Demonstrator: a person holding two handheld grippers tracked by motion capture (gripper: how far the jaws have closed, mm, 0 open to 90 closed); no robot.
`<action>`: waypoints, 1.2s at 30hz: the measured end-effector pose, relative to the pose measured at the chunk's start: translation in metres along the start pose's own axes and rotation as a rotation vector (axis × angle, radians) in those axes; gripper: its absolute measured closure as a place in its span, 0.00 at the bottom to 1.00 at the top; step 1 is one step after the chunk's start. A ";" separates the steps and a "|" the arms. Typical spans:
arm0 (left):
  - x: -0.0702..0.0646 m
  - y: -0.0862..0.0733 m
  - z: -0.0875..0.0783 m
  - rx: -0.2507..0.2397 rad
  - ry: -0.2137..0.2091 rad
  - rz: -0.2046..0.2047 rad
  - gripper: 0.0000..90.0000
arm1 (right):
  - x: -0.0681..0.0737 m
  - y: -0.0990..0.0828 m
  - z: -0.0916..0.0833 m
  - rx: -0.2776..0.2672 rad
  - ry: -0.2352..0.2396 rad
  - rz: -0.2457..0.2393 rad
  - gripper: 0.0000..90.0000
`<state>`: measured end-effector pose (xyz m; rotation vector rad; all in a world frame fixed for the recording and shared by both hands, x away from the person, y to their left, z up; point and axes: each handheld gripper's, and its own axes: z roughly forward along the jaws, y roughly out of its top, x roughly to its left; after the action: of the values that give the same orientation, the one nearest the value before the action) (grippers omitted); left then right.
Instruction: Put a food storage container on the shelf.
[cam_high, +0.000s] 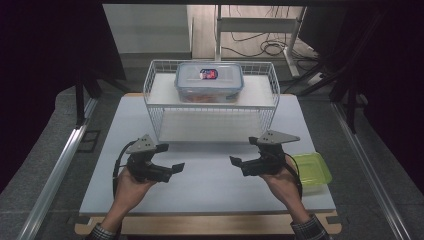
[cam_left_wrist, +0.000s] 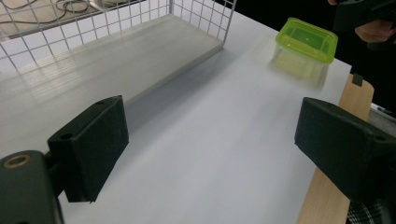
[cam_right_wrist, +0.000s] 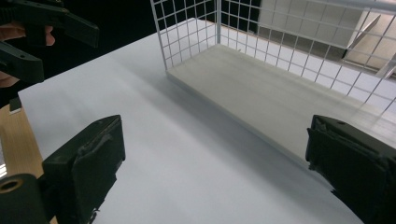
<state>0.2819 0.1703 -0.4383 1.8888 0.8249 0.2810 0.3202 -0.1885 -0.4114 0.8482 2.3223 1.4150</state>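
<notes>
Green container sits on the table just beside the right gripper, and with both that and the left gripper wide open and empty, the reach looks barely begun; next, close in on it.

Dim room, dark edges; table evenly lit; green container motion-blurred.
</notes>
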 end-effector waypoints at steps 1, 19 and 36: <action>-0.001 -0.005 0.000 -0.009 -0.010 -0.009 0.10 | 0.001 -0.002 0.000 0.001 0.000 -0.002 0.04; -0.011 -0.053 0.000 0.016 0.035 -0.017 0.07 | 0.022 -0.044 0.003 0.024 0.009 -0.012 0.04; -0.025 -0.080 0.005 0.087 0.121 0.056 0.05 | 0.032 -0.080 0.012 0.130 0.009 -0.034 0.04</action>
<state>0.2331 0.1709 -0.5071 1.9944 0.8780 0.4027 0.2750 -0.1881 -0.4859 0.8350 2.4450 1.2681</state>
